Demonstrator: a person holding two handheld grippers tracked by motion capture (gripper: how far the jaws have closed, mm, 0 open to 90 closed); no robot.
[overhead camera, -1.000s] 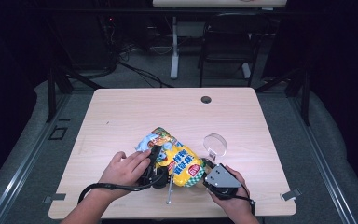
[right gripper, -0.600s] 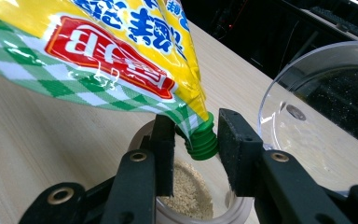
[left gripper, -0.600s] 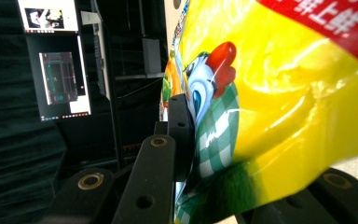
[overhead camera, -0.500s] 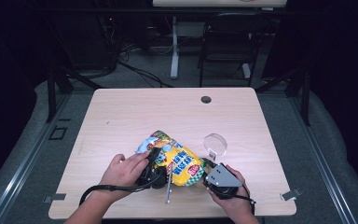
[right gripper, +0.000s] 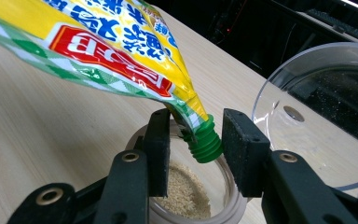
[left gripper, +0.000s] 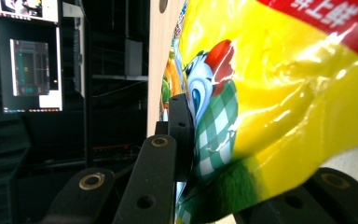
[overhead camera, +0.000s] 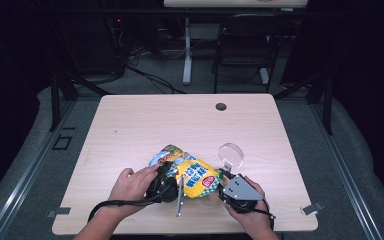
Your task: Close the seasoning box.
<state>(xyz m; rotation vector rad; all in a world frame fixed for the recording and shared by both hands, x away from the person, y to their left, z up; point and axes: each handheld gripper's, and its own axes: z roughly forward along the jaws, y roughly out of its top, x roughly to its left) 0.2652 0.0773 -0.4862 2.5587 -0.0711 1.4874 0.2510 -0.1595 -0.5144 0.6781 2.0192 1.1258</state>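
Table [overhead camera: 145, 125]: pale wood; the work sits at its near edge, about 6 o'clock in the high view.
Pouch [overhead camera: 195, 176]: yellow printed bag, lying tilted between the two hands, its body toward the left hand and its spout end toward the right one at 3 o'clock.
Left gripper [overhead camera: 162, 185]: at the pouch's 9 o'clock end; in the left gripper view its jaws are clamped on the pouch [left gripper: 261, 116], one jaw pressed flat into the green-checked corner, the other under the bag at 5 o'clock.
Right gripper [overhead camera: 225, 187]: at the pouch's 3 o'clock end; its jaws stand apart, one on each side of the jar, touching nothing of the pouch that I can see.
Jar [right gripper: 191, 200]: clear glass, open, between the right jaws, with pale grains in its bottom.
Lid [overhead camera: 230, 153]: clear round disc at 12 o'clock from the right gripper, just beside it.
Spout [right gripper: 205, 140]: green ribbed nozzle, pointing down into the jar mouth, midway between the right jaws and apart from both.
Rod [overhead camera: 180, 197]: thin grey stick on the table at the pouch's 6 o'clock.
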